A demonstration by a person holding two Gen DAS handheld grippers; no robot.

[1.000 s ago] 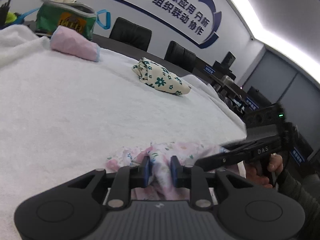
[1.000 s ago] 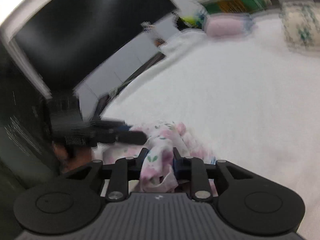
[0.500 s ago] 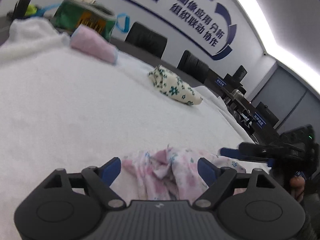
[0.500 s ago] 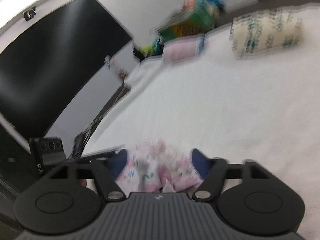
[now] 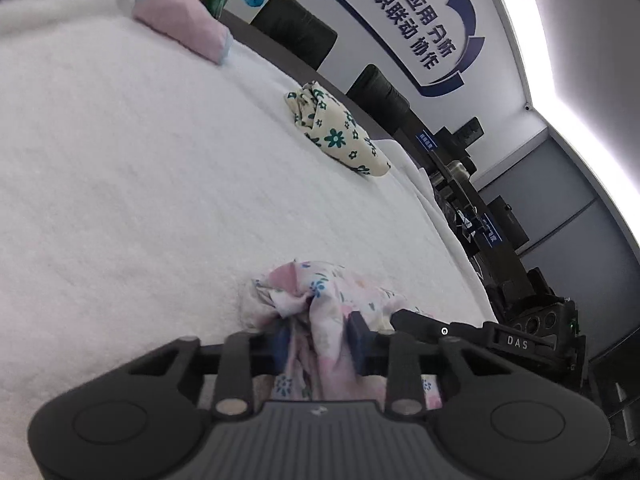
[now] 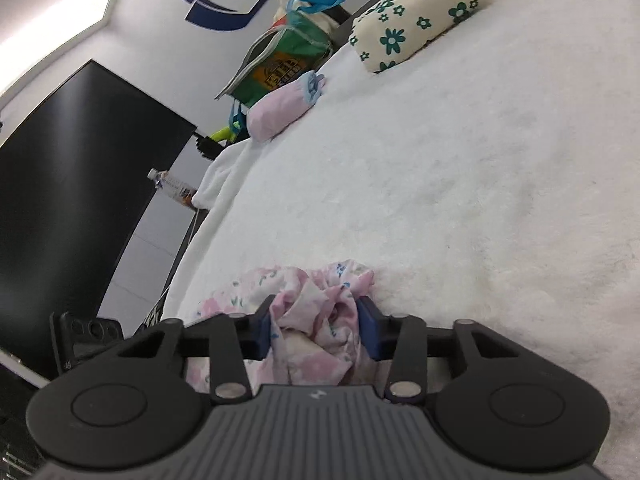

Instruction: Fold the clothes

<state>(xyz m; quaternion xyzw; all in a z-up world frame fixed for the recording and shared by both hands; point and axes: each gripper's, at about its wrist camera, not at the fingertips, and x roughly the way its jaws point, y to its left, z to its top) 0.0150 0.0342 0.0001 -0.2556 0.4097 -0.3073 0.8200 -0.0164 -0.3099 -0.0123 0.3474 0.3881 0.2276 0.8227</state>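
Observation:
A crumpled pink floral garment (image 5: 316, 292) (image 6: 304, 284) lies at the near edge of the white fleece-covered table (image 5: 120, 180). My left gripper (image 5: 318, 332) is closing its jaws, and a bunched fold of the garment is pinched between the blue pads. The jaws of my right gripper (image 6: 316, 320) are closing too, and a wad of the same garment fills the gap and touches both pads. In the left wrist view the right gripper's black fingers (image 5: 420, 320) reach into the cloth from the right. The garment's lower part is hidden behind both gripper bodies.
A folded cream garment with green flowers (image 5: 340, 136) (image 6: 416, 36) and a folded pink one (image 5: 180, 32) (image 6: 280, 112) sit on the far side. A green bag (image 6: 280, 64) stands behind them. Black chairs (image 5: 296, 28) line the far edge; a bottle (image 6: 172, 188) stands off the left end.
Both grippers let go of the garment, opened wide half a second ago, and have closed on bunched cloth again. The right wrist has rolled and shifted across the table.

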